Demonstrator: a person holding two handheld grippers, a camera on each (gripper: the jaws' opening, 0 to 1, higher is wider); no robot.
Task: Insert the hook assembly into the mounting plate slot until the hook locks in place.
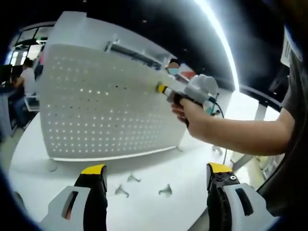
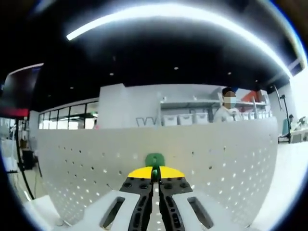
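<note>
A white perforated mounting plate (image 1: 106,106) stands upright on the white table (image 1: 159,163). In the left gripper view my right gripper (image 1: 161,88), held in a person's hand, has its yellow tips against the plate's right part. The right gripper view shows the right gripper (image 2: 155,171) shut on a small green hook (image 2: 154,159), which is pressed against the plate (image 2: 216,159). My left gripper (image 1: 156,173) stands open low over the table, apart from the plate, with nothing between its fingers. Three pale hooks (image 1: 166,190) lie on the table in front of it.
Behind the plate stand shelves with white bins (image 2: 185,118), and a person (image 2: 226,109) is there. Another person (image 1: 25,77) sits at the far left. A cable (image 1: 222,144) hangs from the right gripper towards the table's right edge.
</note>
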